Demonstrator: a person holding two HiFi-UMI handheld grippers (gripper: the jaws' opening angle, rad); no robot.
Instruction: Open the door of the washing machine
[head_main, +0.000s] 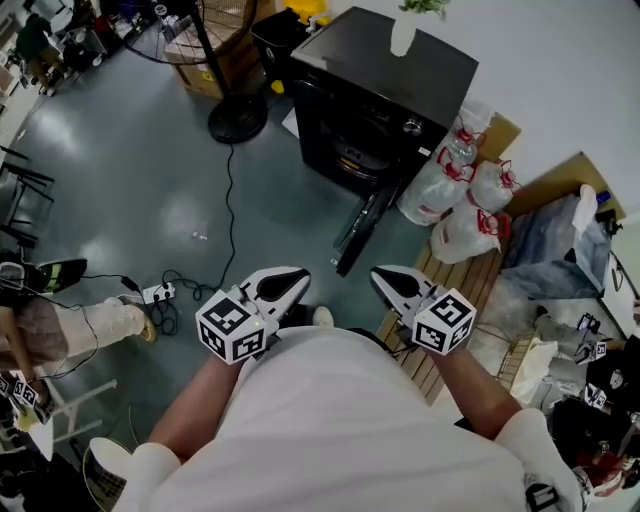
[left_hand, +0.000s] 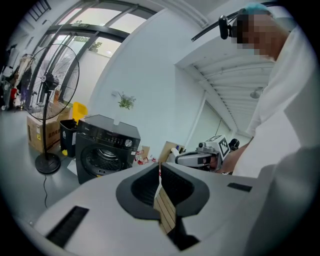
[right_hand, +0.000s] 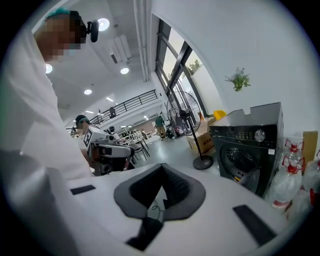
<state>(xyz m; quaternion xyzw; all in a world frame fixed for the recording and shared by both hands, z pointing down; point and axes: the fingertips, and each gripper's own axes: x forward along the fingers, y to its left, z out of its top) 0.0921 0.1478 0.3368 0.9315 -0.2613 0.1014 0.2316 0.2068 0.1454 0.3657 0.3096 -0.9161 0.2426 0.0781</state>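
The black washing machine (head_main: 385, 75) stands against the wall ahead of me. Its round door (head_main: 362, 228) hangs swung out toward me, and the drum opening (head_main: 355, 150) is exposed. Both grippers hover close to my chest, well short of the machine and touching nothing. My left gripper (head_main: 298, 277) has its jaws together and empty, and my right gripper (head_main: 380, 276) is likewise shut on nothing. In the left gripper view the machine (left_hand: 105, 149) is ahead on the left, beyond the shut jaws (left_hand: 159, 169). The right gripper view has the machine (right_hand: 250, 147) at the right, with the open door (right_hand: 251, 179) low in front of it.
A standing fan's base (head_main: 237, 118) and a cable to a power strip (head_main: 158, 294) lie on the floor to the left. White plastic bags (head_main: 450, 195) and a wooden pallet (head_main: 455, 285) crowd the machine's right side. A white vase (head_main: 403, 35) tops the machine. Another person (head_main: 70, 325) sits at the far left.
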